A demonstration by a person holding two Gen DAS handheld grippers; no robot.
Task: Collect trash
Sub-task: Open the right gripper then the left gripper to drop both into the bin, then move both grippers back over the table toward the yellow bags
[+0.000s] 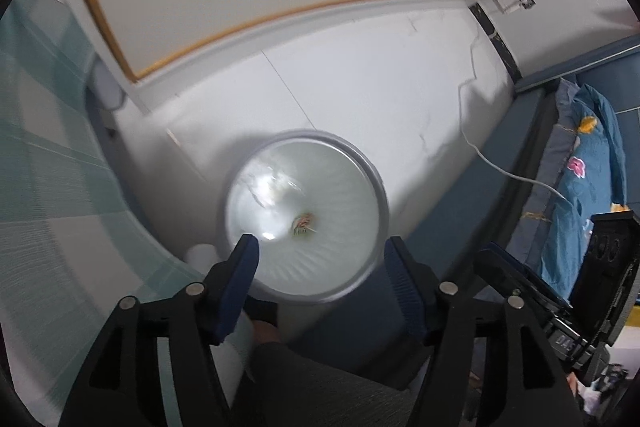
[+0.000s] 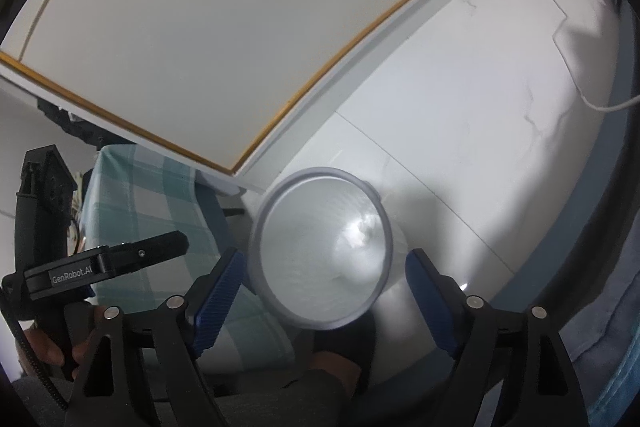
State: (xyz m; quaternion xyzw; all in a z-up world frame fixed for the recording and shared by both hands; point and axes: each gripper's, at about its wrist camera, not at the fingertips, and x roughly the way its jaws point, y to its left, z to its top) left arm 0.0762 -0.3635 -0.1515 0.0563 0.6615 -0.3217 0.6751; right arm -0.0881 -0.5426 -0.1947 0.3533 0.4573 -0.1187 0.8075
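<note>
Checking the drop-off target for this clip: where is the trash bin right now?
The white trash bin stands on the pale tiled floor, just ahead of both open tools, between the checked tablecloth on the left and the blue bed on the right.

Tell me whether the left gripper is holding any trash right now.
No, the left gripper is open and empty above the bin, where a small scrap lies inside.

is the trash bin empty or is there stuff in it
Not empty: the bin holds a small colourful scrap and pale crumpled bits at the bottom.
</note>
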